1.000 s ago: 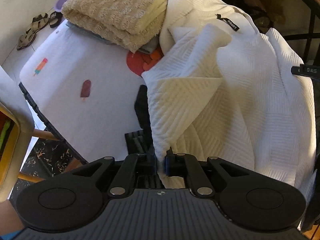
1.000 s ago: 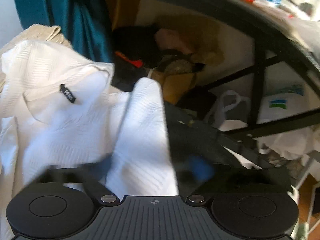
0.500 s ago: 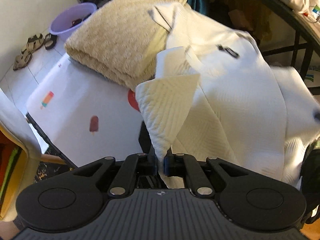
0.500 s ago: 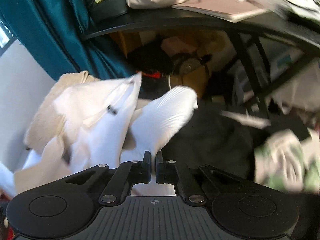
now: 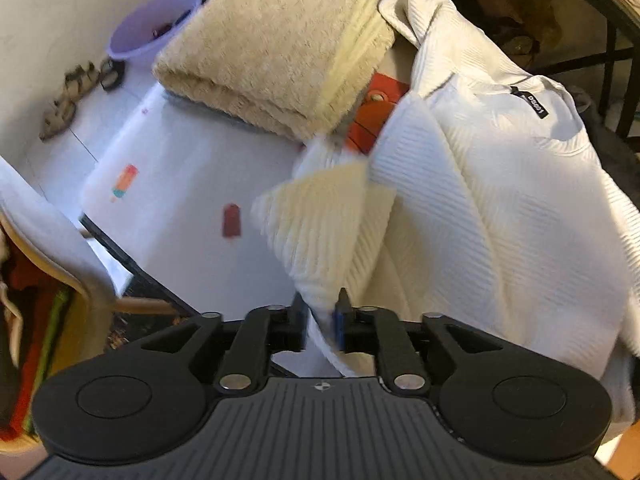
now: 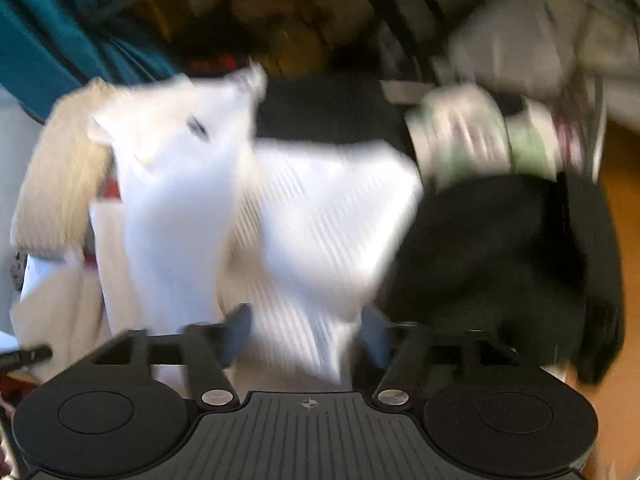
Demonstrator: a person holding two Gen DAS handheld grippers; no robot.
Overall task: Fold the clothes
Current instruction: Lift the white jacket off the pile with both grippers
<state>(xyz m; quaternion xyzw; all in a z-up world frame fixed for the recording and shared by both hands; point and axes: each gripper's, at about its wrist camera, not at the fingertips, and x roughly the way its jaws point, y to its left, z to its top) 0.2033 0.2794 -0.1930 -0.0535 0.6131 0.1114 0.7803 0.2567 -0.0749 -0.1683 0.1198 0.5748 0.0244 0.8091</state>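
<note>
Both our grippers had just been opening: left gripper (image 5: 322, 316) slightly apart, right gripper (image 6: 306, 334) spread, white sweater (image 5: 500, 208) loose between them at lower centre, so we judged this fold released.

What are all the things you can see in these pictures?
White garment: one, white ribbed, on the table's right side, a fold between the left claw's tips.
Towel: one, beige, folded, at the table's far end.
Table cover: one, white with ice-lolly prints, under the clothes.
Basin: one, lilac, on the floor beyond the table.
Sandals: a pair, brownish, on the floor by the basin.
Dark cloth: one, black, right of the white garment.
Curtain: one, teal, far left.
Left claw: one, black, just opening, cloth between.
Right claw: one, black, just opened, cloth between.
</note>
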